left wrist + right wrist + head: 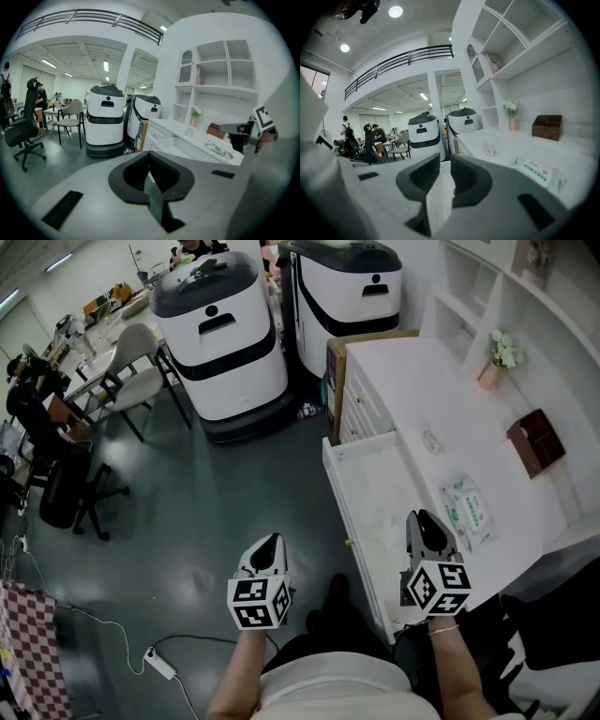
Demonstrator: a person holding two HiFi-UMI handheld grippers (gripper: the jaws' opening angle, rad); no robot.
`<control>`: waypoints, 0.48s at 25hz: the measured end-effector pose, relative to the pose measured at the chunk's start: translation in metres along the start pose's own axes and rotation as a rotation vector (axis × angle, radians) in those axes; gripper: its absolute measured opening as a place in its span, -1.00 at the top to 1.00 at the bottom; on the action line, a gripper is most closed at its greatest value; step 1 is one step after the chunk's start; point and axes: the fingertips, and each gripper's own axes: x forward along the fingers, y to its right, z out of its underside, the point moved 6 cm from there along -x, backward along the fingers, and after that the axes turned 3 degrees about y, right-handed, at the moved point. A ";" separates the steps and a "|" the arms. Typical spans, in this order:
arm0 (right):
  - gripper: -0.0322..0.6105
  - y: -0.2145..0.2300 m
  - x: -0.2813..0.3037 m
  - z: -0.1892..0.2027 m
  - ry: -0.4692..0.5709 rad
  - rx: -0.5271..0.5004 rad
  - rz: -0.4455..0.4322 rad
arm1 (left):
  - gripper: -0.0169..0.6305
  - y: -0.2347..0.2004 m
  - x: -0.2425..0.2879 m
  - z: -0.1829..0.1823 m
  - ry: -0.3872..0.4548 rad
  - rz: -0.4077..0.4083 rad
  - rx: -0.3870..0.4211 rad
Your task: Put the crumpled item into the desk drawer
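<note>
Desk drawer (373, 486) open; left tongs (272, 543) together, right tongs (424, 519) slightly apart.

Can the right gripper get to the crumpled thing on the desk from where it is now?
Probably yes. The right gripper, empty with jaws slightly apart, hovers by the open drawer, and the crumpled item lies bare on the desk ahead. The wipes pack sits off to the side.

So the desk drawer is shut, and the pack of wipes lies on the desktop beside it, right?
Not quite. The desk drawer is pulled open, not shut, as the head view shows. The pack of wipes does lie on the desktop beside it.
</note>
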 end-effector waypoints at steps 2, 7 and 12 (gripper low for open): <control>0.68 -0.004 -0.005 -0.004 0.017 0.003 -0.011 | 0.97 0.000 -0.003 -0.001 0.009 -0.002 0.000; 0.75 -0.014 -0.020 -0.016 0.066 -0.003 -0.023 | 0.97 -0.001 -0.012 -0.003 0.022 -0.006 0.005; 0.81 -0.020 -0.036 -0.025 0.099 -0.018 -0.022 | 0.97 -0.004 -0.021 -0.004 0.033 -0.016 0.005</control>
